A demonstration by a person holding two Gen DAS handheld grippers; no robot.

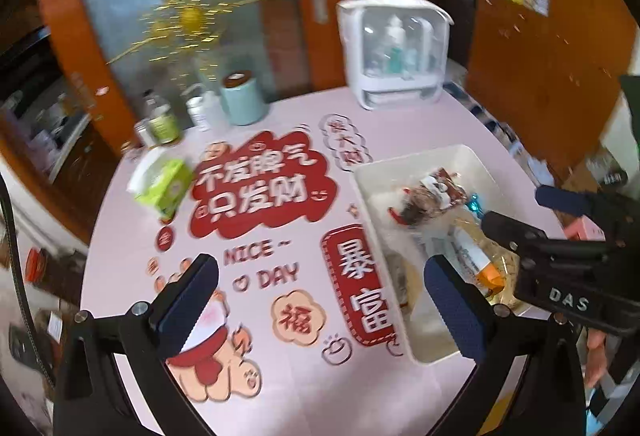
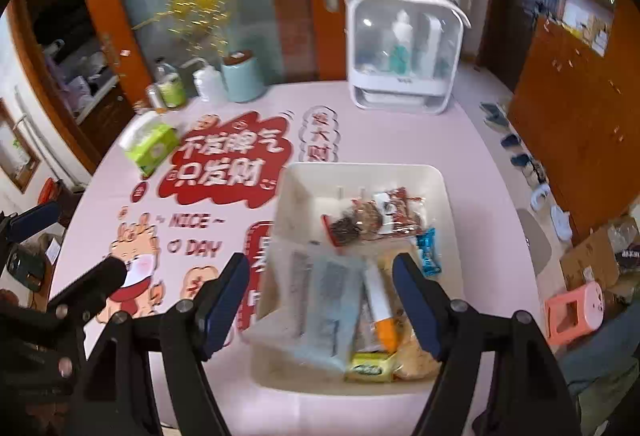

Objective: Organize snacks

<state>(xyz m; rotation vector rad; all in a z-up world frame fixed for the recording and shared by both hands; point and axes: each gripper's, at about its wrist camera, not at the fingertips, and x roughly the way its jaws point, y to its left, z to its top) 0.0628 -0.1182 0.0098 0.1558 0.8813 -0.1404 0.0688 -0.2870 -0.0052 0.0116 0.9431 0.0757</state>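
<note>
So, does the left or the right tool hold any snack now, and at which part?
Nothing is held. The left tool and the right tool are both open and empty; the snacks lie in the white bin.

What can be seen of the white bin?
The bin is a shallow, rectangular, cream-white tub, seemingly plastic, with rounded corners and sloping walls. It sits flat and open-topped on the pink tablecloth, partly over the red print. Wrapped snacks lie loose inside. The right gripper hovers open above it; neither gripper touches it.
</note>
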